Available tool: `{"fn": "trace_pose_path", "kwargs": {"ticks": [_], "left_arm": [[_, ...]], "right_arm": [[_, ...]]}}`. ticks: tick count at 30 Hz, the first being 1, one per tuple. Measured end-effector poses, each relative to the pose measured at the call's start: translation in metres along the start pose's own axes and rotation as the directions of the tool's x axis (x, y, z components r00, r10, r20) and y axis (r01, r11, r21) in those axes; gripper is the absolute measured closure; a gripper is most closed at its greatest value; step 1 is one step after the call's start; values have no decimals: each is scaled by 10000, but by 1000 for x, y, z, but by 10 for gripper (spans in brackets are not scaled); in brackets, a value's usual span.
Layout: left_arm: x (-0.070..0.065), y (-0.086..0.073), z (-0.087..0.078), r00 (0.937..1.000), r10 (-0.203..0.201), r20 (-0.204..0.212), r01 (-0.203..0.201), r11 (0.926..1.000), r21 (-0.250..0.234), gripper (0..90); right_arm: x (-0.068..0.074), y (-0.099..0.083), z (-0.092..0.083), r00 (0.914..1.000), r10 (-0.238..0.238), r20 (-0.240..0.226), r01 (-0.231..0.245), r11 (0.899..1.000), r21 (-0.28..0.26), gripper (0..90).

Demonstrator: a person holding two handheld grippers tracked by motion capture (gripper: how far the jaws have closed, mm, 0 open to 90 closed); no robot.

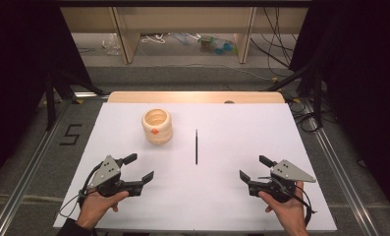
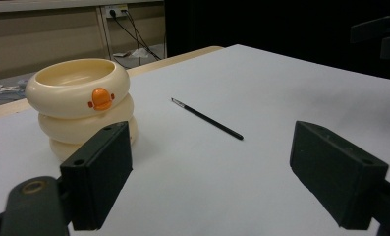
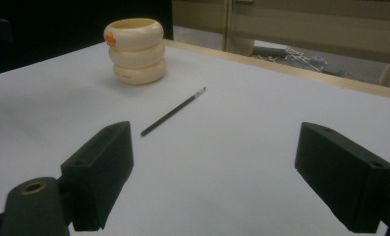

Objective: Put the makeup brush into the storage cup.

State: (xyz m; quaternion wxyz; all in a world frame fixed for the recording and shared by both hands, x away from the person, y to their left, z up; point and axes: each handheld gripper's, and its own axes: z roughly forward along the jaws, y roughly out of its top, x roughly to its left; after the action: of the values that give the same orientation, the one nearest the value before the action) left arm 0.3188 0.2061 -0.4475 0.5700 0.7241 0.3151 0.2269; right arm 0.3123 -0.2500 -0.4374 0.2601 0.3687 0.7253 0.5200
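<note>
Resting on a white table [image 1: 232, 206], two hand-held grippers sit well apart with nothing between their jaws. From the high view, the left gripper [image 1: 137, 168] lies at the near left, jaws spread wide and aimed toward the table's middle, while the right gripper [image 1: 253, 168] lies at the near right, jaws equally spread and turned inward. A cream holder [image 1: 157, 126], shaped like three stacked rings with an orange mark on its front, stands upright on the far left half of the table. A thin black brush [image 1: 196, 146] lies flat near the centre, to the right of the holder and apart from it, running away from the person. From the left gripper view, the gripper [image 2: 209, 169] has its black jaws wide apart over bare table; the holder [image 2: 79, 105] stands just beyond the left jaw, and the brush [image 2: 207, 119] lies farther out between the jaws. From the right gripper view, the gripper [image 3: 212, 172] likewise shows open, empty jaws; the brush [image 3: 173, 112] lies ahead, slanting toward the holder [image 3: 135, 50] at the far left.
</note>
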Motion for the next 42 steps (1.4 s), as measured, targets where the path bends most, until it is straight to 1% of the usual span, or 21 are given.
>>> {"fn": "trace_pose_path", "kwargs": {"ticks": [5, 7, 8, 13, 15, 16, 17, 19, 20, 22, 23, 24, 25, 27, 31, 32, 34, 38, 40, 41, 42], "left_arm": [[0, 0, 0, 10000, -16, 3, 16, 10000, 16, 161], [0, 0, 0, 10000, -9, 3, 9, 10000, 20, 161], [0, 0, 1, 10000, -15, 56, 15, 10000, -34, 161], [-1, 0, 1, 10000, -53, 1, 53, 10000, 53, 161], [-1, 0, 1, 10000, -59, 35, 59, 10000, 61, 161], [-1, -1, 1, 10000, -88, 17, 88, 9999, 78, 161], [-1, -1, 1, 10000, -88, 17, 88, 9999, 78, 161], [0, -1, 0, 10000, 35, -2, -35, 10000, 83, 162], [0, -1, 1, 10000, 28, -6, -28, 10000, 88, 161], [-1, -1, 1, 10000, 36, -5, -36, 9999, 105, 161], [-1, -1, 1, 10000, 77, 16, -77, 9999, 117, 161], [-1, -1, 1, 9999, 99, 43, -99, 9998, 146, 161], [-1, -1, 1, 9999, 99, 43, -99, 9998, 146, 161], [-1, -2, 2, 10000, 64, 32, -65, 9998, 183, 161], [-1, -2, 2, 9999, 131, 49, -132, 9997, 199, 161], [-1, -2, 2, 9999, 127, 50, -128, 9997, 202, 161], [-1, -3, 2, 10000, 13, 18, -14, 9998, 194, 161], [-1, -3, 2, 10000, 19, 24, -20, 9998, 185, 161], [-1, -3, 2, 10000, 44, 19, -44, 9998, 193, 161], [-1, -3, 2, 10000, 44, 19, -44, 9998, 193, 161], [-1, -3, 2, 10000, 19, 10, -19, 9998, 184, 161]], "right_arm": [[0, 0, 1, 10000, 11, -49, -12, 9999, -129, 155], [0, 0, 2, 10000, 1, -53, -1, 10000, -88, 155], [0, 0, 1, 10000, 1, -39, 0, 10000, 64, 155], [0, 0, 1, 10000, 36, -73, -35, 9999, 129, 155], [0, 0, 1, 10000, 11, 15, -12, 9999, 165, 155], [-1, 0, 1, 10000, -18, 5, 18, 9994, 336, 155], [-1, 0, 1, 10000, -18, 5, 18, 9994, 336, 155], [-1, 1, 3, 9999, 27, -107, -24, 9996, 284, 155], [-2, 2, 4, 10000, -21, 23, 20, 9991, 412, 156], [-3, 2, 4, 10000, -49, -83, 53, 9989, 475, 156], [-3, 3, 4, 10000, -13, 53, 10, 9982, 602, 158], [-5, 6, 5, 9999, -130, 58, 125, 9968, 786, 159], [-5, 6, 5, 9999, -130, 58, 125, 9968, 786, 159], [-5, 10, 8, 9999, -107, -82, 113, 9966, 818, 159], [-2, 19, 13, 9990, -384, -228, 408, 9927, 1137, 159], [0, 23, 17, 9978, -435, -506, 497, 9903, 1295, 159], [1, 26, 20, 9969, -545, -568, 620, 9883, 1392, 162], [3, 31, 28, 9959, -565, -703, 671, 9852, 1580, 167], [4, 35, 38, 9944, -607, -863, 755, 9809, 1793, 172], [4, 35, 38, 9944, -607, -863, 755, 9809, 1793, 172], [3, 39, 43, 9915, -789, -1037, 990, 9736, 2057, 172]]}}
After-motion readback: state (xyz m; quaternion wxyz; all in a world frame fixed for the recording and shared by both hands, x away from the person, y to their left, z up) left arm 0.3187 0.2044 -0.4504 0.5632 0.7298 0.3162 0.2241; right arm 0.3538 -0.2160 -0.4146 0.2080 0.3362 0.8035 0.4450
